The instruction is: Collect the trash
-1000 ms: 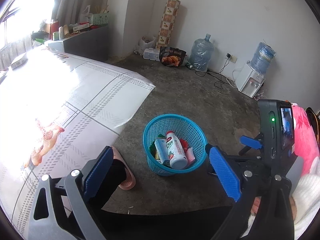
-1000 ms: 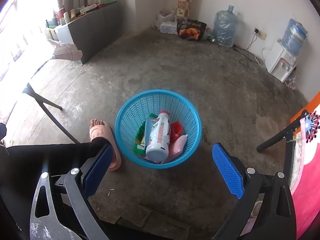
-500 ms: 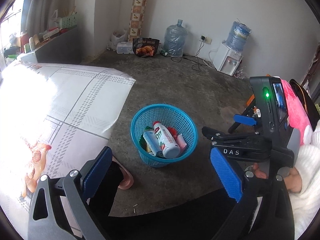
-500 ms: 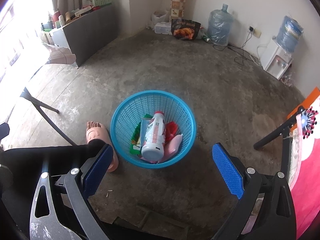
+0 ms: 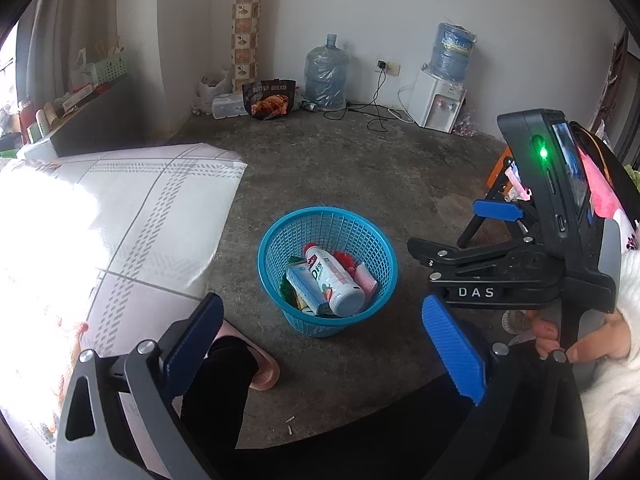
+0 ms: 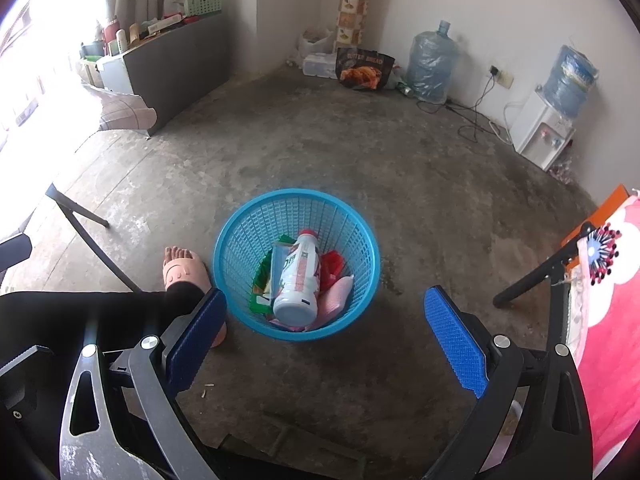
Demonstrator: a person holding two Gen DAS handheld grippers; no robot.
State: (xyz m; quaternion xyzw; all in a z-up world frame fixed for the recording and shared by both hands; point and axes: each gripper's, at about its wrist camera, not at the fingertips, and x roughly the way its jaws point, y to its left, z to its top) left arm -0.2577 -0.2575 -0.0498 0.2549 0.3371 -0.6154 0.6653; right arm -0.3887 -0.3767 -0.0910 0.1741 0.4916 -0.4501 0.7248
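Observation:
A blue mesh basket stands on the concrete floor. Inside lie a white and pink bottle, a pale carton, green and red wrappers and a pink pack. My left gripper is open and empty, above and short of the basket. My right gripper is open and empty, also above the basket's near side. The right gripper's body shows at the right of the left wrist view.
A table with a white patterned cloth stands left of the basket. A foot in a pink slipper rests beside the basket. Water jugs, a dispenser, cables and a bread bag line the far wall.
The left wrist view has swung right and tilted up, so the basket sits more central and the far wall shows more. The right gripper has barely moved. Both stay open.

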